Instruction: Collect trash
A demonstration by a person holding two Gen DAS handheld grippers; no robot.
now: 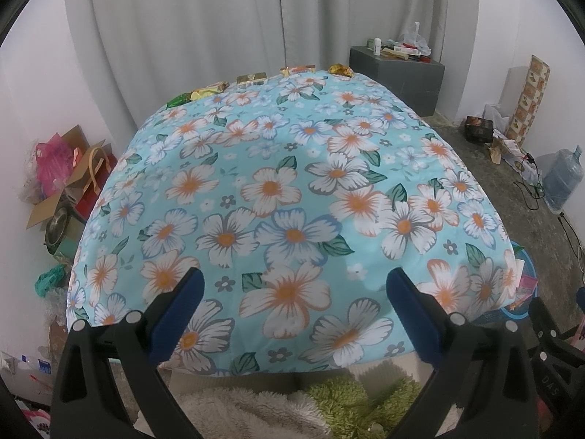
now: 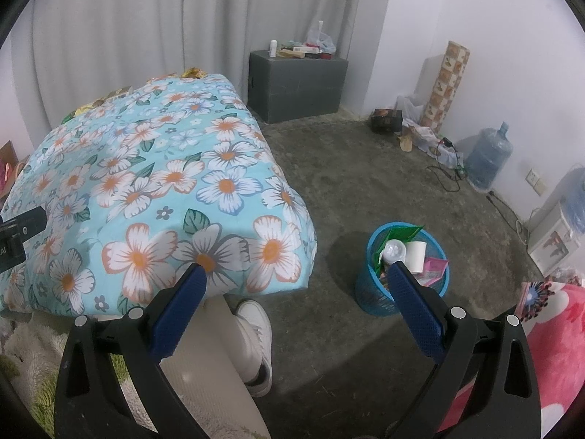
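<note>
A: Your left hand-held gripper is spread wide and empty; so is your right hand-held gripper.

B: And the trash?

A: The wrappers line the tabletop's far edge, top centre, straight ahead. Left looks nearer. The blue bin sits lower right.

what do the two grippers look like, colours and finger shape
Both match: the left gripper and right gripper have black plastic frames with triangular cut-outs and silver round bolts. Each carries two long flat fingers with dimpled dark blue pads. No cables or sleeves show.
</note>
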